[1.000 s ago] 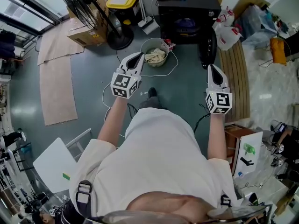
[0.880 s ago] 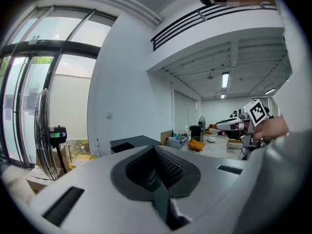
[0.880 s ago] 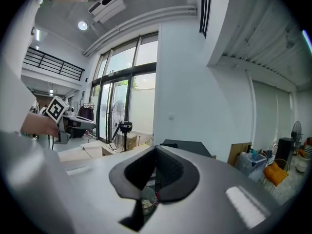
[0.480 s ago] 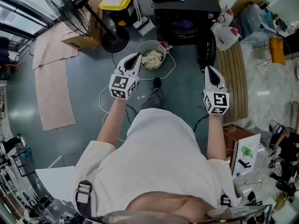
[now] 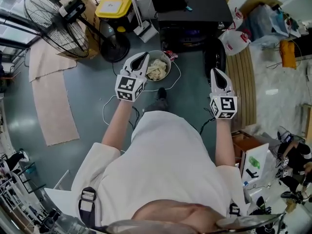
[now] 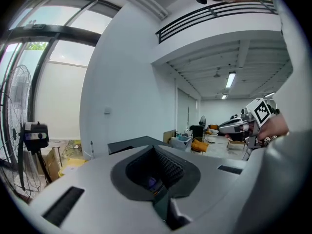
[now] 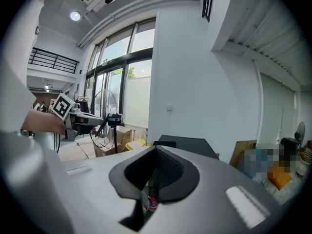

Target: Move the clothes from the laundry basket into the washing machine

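In the head view a round laundry basket (image 5: 164, 75) stands on the grey floor with pale clothes (image 5: 156, 68) in it. Behind it is the black washing machine (image 5: 190, 6), its round door (image 5: 215, 57) swung open to the right. My left gripper (image 5: 142, 58) is held out level, its tips over the basket's left rim, jaws together and empty. My right gripper (image 5: 217, 73) is shut and empty, just below the open door. The left gripper view shows the washer's dark top (image 6: 131, 144) and the right gripper (image 6: 241, 126). In the right gripper view the left gripper (image 7: 78, 116) shows at the left.
A standing fan (image 5: 53, 21), a yellow-lidded bin (image 5: 114, 4) and a cardboard box stand at the back left. A white cable (image 5: 109, 112) loops on the floor by my left arm. Wooden decking (image 5: 243, 82) and plastic bags (image 5: 234, 38) lie to the right, a mat (image 5: 53, 106) to the left.
The person has walked forward: both grippers have moved toward the basket and washer, and the left gripper's tips now overlap the basket's rim. Both stay shut.
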Available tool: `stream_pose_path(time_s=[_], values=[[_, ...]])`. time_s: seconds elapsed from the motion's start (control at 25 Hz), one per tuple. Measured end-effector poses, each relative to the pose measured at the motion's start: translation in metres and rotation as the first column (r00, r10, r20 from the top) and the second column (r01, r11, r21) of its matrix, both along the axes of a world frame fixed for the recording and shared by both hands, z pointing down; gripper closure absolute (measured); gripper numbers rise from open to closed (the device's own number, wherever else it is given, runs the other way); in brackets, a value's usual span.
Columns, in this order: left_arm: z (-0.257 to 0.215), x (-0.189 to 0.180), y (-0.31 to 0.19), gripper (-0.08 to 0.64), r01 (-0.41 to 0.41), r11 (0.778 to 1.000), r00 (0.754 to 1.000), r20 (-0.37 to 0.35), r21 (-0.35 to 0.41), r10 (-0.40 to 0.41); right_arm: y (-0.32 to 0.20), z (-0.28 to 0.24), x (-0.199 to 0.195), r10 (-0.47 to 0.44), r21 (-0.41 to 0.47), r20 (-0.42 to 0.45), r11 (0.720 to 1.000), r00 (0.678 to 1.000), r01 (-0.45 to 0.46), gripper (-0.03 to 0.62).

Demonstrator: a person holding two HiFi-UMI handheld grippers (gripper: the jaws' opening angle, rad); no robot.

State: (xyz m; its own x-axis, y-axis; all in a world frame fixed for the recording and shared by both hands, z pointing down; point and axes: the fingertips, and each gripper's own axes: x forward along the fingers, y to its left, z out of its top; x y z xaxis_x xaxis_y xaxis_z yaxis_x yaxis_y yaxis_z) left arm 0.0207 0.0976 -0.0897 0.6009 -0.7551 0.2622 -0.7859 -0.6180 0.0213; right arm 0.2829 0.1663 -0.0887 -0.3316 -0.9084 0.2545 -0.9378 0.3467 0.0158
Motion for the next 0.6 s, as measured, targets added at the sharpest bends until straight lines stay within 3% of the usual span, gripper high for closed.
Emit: stream_pose_path(time_s=[0.32, 0.6], values=[[0.004, -0.002, -0.083, 0.554, -0.025, 1.000, 1.000, 0.011, 0.000, 0.025, -0.084, 0.009, -0.017, -0.017, -0.008, -0.004, 1.000, 1.000, 0.017, 0.581], [0.012, -0.020, -0.114, 0.554, 0.002, 1.000, 1.000, 0.021, -0.017, -0.002, -0.125, 0.019, -0.038, -0.060, -0.027, 0.005, 0.998, 0.998, 0.060, 0.581]])
